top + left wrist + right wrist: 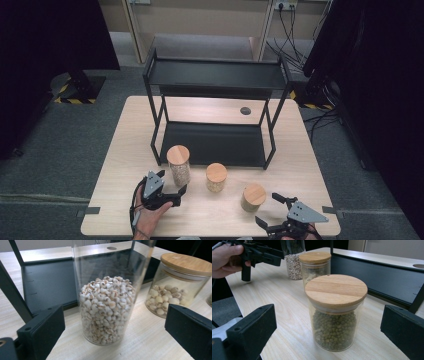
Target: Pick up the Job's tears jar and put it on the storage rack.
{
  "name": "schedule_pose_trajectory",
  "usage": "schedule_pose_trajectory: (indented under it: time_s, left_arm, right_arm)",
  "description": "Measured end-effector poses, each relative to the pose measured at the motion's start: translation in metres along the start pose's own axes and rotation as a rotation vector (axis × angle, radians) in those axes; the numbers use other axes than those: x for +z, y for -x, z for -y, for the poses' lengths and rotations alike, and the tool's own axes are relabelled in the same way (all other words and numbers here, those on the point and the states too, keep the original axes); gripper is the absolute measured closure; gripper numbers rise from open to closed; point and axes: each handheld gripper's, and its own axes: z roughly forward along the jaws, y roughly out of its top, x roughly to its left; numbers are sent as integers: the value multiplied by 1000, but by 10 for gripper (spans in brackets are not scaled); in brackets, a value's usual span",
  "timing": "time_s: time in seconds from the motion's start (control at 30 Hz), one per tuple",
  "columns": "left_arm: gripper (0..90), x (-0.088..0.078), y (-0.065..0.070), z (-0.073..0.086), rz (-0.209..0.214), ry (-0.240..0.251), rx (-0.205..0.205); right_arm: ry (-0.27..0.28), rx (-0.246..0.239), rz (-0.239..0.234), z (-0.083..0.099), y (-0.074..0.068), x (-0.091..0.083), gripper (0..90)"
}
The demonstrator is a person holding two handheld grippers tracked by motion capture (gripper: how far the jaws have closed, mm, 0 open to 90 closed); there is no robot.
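Three glass jars with wooden lids sit in a row on the table (125,165), just near-side of the black two-tier shelf (215,75), likely staged for loading onto it. I have the left gripper (172,192) lined up on the tall jar (178,165) at the left end, jaws spread wide and flanking it, not touching glass yet. Right gripper (270,212) is also wide open, aimed at the short jar (253,197) at the right end, a bit further off. Middle jar (216,177) sits between, untouched. High view gives me layout and spacing but not contents. Left gripper view shows the tall jar about half full of pale round grains (106,310), and that the lower shelf tray (50,287) is right behind it. Right gripper view shows green mung-type beans (334,327) in the short jar, plus the other hand (225,261) holding its gripper near the far jar. My read: close on the tall jar low on the body, since the glass is smooth and the fill keeps the weight low.
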Motion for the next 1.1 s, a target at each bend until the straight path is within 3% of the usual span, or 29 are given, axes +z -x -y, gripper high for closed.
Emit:
schedule_pose_trajectory:
  time_s: [0.6, 1.1]
  left_arm:
    - [52, 22, 0, -15, -11, 4, 10]
    - [233, 34, 1, -22, -21, -6, 52]
  right_arm:
    - [4, 5, 0, 0, 1, -1, 7]
    - [3, 7, -2, 0, 1, -1, 7]
